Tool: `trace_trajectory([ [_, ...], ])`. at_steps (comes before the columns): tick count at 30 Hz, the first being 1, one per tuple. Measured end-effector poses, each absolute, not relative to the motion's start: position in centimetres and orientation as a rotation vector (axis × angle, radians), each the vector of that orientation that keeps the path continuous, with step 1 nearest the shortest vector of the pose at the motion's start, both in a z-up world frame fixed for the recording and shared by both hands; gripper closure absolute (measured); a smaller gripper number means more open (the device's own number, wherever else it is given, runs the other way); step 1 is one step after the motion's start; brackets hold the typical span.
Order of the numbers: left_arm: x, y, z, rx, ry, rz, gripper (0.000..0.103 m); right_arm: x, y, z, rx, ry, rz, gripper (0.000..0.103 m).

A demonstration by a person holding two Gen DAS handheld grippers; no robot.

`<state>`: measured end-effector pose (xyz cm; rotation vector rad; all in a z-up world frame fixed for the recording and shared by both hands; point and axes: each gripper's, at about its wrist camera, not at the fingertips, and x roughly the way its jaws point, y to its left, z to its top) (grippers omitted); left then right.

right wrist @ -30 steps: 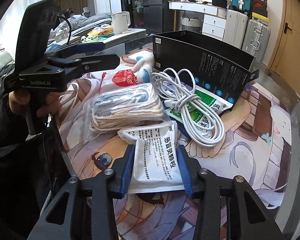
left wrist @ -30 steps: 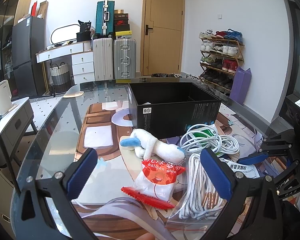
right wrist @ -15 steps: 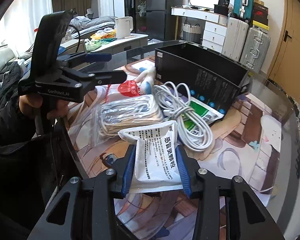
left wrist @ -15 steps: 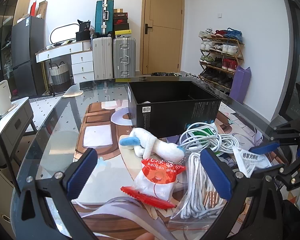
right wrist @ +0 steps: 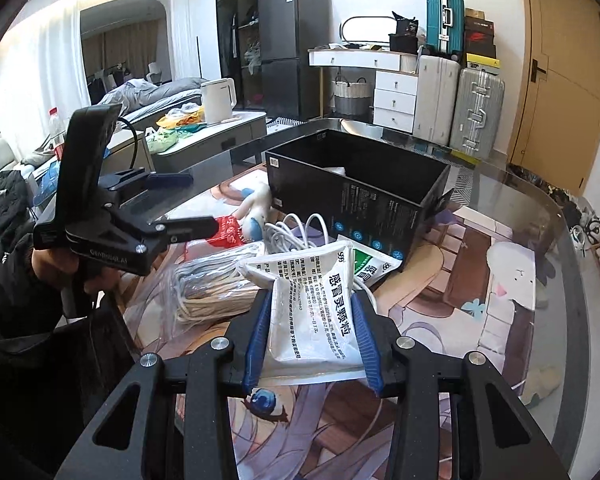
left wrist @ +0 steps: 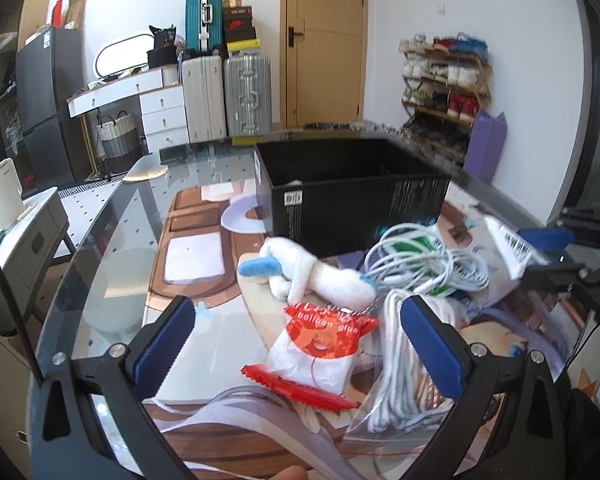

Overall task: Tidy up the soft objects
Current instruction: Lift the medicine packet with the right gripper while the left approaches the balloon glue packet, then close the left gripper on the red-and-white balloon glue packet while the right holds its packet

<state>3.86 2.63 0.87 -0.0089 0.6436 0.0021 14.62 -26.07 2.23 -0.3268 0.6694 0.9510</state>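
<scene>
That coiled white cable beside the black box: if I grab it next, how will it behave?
Probably floppy: the white cable lies in loose, uneven loops with no tie visible, so a pinch may lift only some strands while the rest trail. It drapes over the green-and-white packet and touches the plush toy, so it could drag those. It looks light.

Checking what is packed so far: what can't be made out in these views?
- Black box contents: both views, walls hide all but a white scrap.
- Green packet: right wrist view, white medicine pouch covers it; left wrist view, white cable does.
- Shoe rack: left wrist view, blurred.
</scene>
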Motion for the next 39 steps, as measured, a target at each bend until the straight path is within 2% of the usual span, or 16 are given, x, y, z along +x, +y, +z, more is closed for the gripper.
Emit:
trace_trajectory([
  [11, 5.1, 3.5, 0.0, 0.010, 0.776, 0.031, 0.000, 14.6, -25.8, 2.2, -0.316, 0.659, 0.958, 0.062],
  [29, 5.8, 3.4, -0.8, 0.001, 0.855, -0.021, 0.002, 14.3, -25.7, 2.5, -0.310, 0.637, 0.966, 0.062],
  [32, 5.7, 3.3, -0.8, -0.005, 0.860, -0.044, 0.013, 14.2, -25.7, 2.4, -0.311, 0.638, 0.965, 0.062],
  [36, 5.6, 3.2, -0.8, -0.015, 0.865, -0.080, 0.043, 14.2, -25.7, 2.5, -0.312, 0.639, 0.964, 0.062],
  [39, 5.2, 2.9, -0.5, -0.004, 0.850, -0.098, 0.050, 14.1, -25.8, 2.7, -0.314, 0.638, 0.963, 0.062],
])
